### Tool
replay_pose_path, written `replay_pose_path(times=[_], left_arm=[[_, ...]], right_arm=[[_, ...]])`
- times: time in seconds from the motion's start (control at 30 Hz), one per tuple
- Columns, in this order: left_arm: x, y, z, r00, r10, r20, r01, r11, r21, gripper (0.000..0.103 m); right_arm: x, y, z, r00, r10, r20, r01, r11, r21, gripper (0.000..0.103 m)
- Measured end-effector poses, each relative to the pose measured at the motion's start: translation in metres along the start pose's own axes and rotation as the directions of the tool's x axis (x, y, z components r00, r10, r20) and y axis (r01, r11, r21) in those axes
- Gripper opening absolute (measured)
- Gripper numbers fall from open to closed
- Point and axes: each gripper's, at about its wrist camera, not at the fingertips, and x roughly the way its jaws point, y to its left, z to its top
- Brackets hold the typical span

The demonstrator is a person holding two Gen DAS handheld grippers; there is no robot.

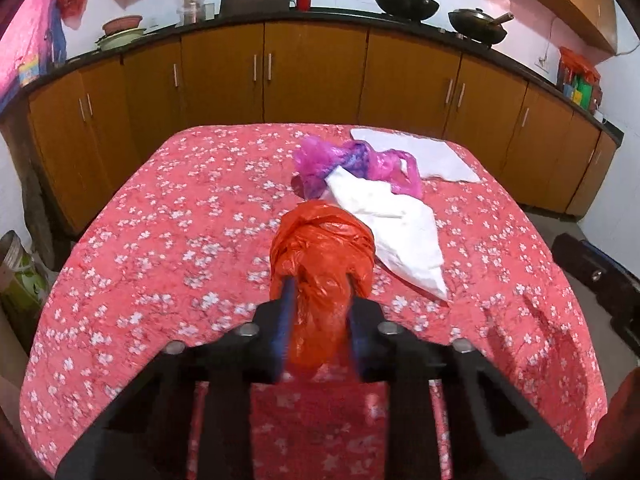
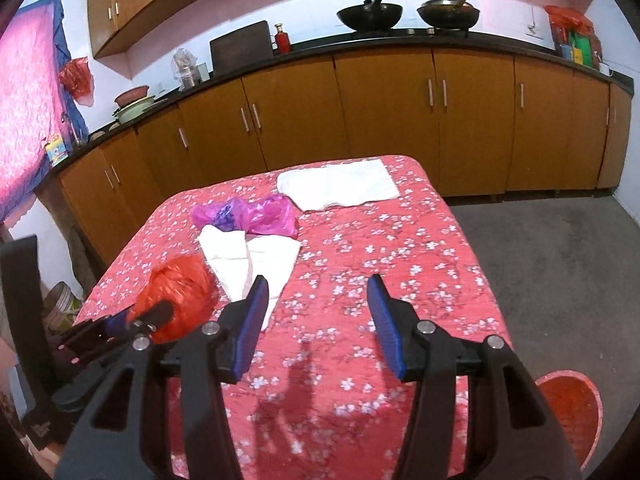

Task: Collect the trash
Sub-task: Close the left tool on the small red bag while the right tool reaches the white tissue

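My left gripper (image 1: 320, 292) is shut on a crumpled orange plastic bag (image 1: 322, 256) and holds it above the red floral table (image 1: 160, 240). The same bag (image 2: 178, 292) and left gripper (image 2: 136, 320) show at the left of the right wrist view. A white bag (image 1: 396, 224) lies just beyond, partly over a pink and purple bag (image 1: 340, 160). My right gripper (image 2: 316, 288) is open and empty above the table (image 2: 380, 248), to the right of the white bag (image 2: 256, 264) and the pink bag (image 2: 260, 216).
A folded white cloth (image 1: 424, 152) (image 2: 340, 184) lies at the table's far right corner. A red bin (image 2: 568, 412) stands on the floor at the lower right. Wooden cabinets (image 2: 360, 112) with a dark counter and woks (image 2: 370, 14) run behind the table.
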Motion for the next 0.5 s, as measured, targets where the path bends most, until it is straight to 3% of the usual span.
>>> replay_pose_path(times=[0.5], left_arm=[[-0.015,0.083,0.023,0.988,0.109,0.109,-0.105,0.993,-0.046,0.018]], right_arm=[[0.049,0.055,0.01,0.995,0.076,-0.065,-0.08,0.995,-0.056,0.051]])
